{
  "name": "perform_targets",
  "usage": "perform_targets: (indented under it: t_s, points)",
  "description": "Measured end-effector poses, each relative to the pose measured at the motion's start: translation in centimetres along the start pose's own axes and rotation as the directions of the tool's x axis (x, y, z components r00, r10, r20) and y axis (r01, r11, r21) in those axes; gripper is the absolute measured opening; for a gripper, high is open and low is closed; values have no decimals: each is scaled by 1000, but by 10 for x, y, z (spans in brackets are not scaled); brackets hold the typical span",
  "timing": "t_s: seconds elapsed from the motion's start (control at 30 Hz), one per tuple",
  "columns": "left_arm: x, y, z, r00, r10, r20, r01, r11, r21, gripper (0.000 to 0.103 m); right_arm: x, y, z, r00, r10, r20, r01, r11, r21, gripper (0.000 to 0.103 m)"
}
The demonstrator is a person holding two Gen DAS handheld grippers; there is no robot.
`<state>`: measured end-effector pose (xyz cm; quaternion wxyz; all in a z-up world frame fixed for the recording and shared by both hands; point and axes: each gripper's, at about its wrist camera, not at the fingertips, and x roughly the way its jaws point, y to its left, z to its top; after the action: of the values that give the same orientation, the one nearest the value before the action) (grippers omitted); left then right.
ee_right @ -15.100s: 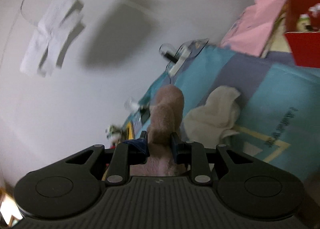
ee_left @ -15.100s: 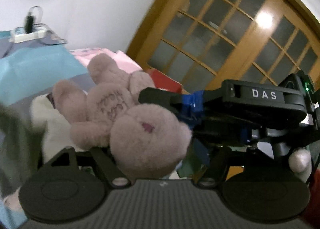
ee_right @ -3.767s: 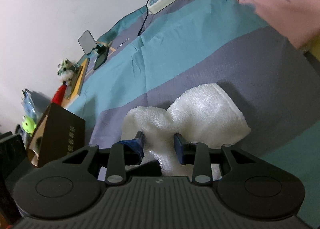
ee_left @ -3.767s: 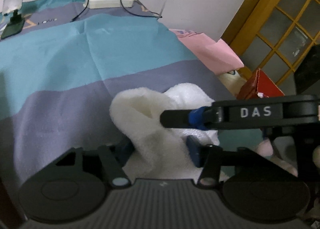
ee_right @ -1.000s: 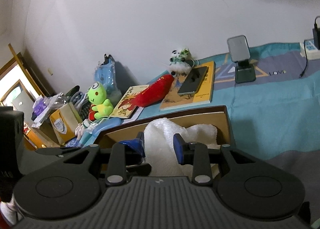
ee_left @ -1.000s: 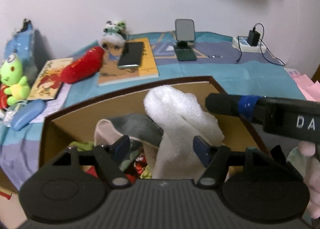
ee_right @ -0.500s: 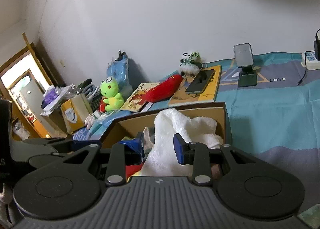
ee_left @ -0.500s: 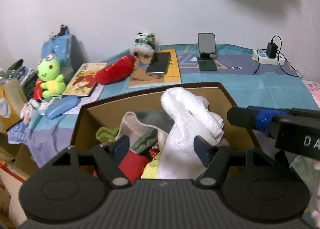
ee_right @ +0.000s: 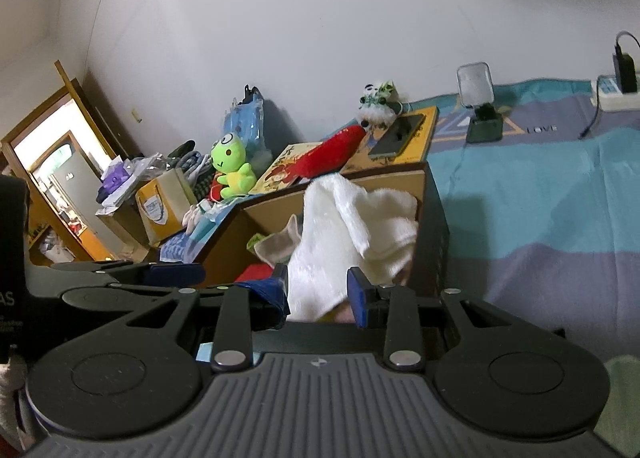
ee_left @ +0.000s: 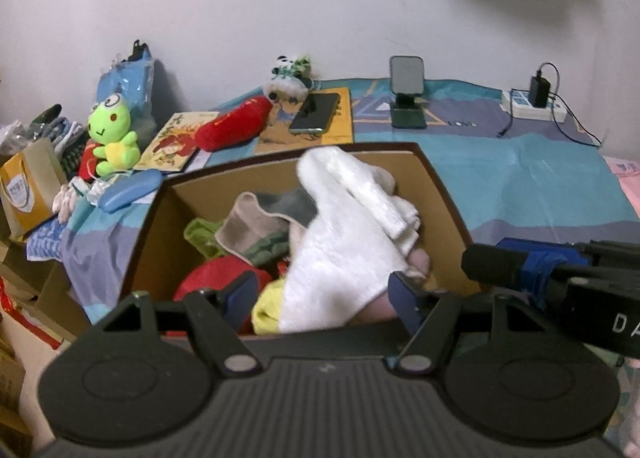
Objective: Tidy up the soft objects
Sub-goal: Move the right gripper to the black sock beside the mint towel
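Ahead of both claws, a cardboard box point(ee_left: 436, 178) sits on a striped bed cover point(ee_left: 540, 178). White towel point(ee_left: 340, 234) lies heaped on top of the other soft items in the box, its peak leaning on the far wall. Left claw point(ee_left: 322, 296): fingers spread wide, towel edge between them, no contact seen. Right claw point(ee_right: 318, 292): fingers parted, towel between, not pinched. Beyond the box: green frog toy point(ee_left: 112, 134), red plush point(ee_left: 234, 126).

My left gripper point(ee_left: 322, 298) gapes wide above the cardboard box point(ee_left: 436, 186). The white towel point(ee_left: 344, 234) lies heaped against its right wall, atop a grey cloth point(ee_left: 264, 214).
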<state>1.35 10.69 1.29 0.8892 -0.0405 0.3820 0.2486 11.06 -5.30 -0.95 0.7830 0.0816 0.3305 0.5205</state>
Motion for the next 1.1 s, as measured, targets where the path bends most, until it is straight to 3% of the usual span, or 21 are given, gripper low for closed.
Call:
perform_targets:
  t_s: [0.27, 0.47, 0.7, 0.9, 1.1]
  points:
    - [-4, -24, -30, 996, -78, -36, 79, 996, 28, 72, -19, -18, -28, 1000, -10, -28, 11, 999, 45, 15]
    - [6, -52, -50, 975, -203, -86, 206, 978, 30, 72, -35, -40, -53, 996, -70, -56, 74, 995, 74, 15]
    - [21, -95, -65, 931, -339, -132, 353, 931, 96, 72, -65, -85, -79, 980, -184, -74, 195, 963, 188, 15]
    - [39, -123, -72, 880, -439, -181, 461, 882, 104, 72, -88, -117, -92, 960, -269, -78, 280, 922, 268, 15]
    - [52, -145, -75, 833, -517, -197, 540, 836, 93, 73, -97, -137, -101, 963, -254, -85, 268, 900, 343, 15]
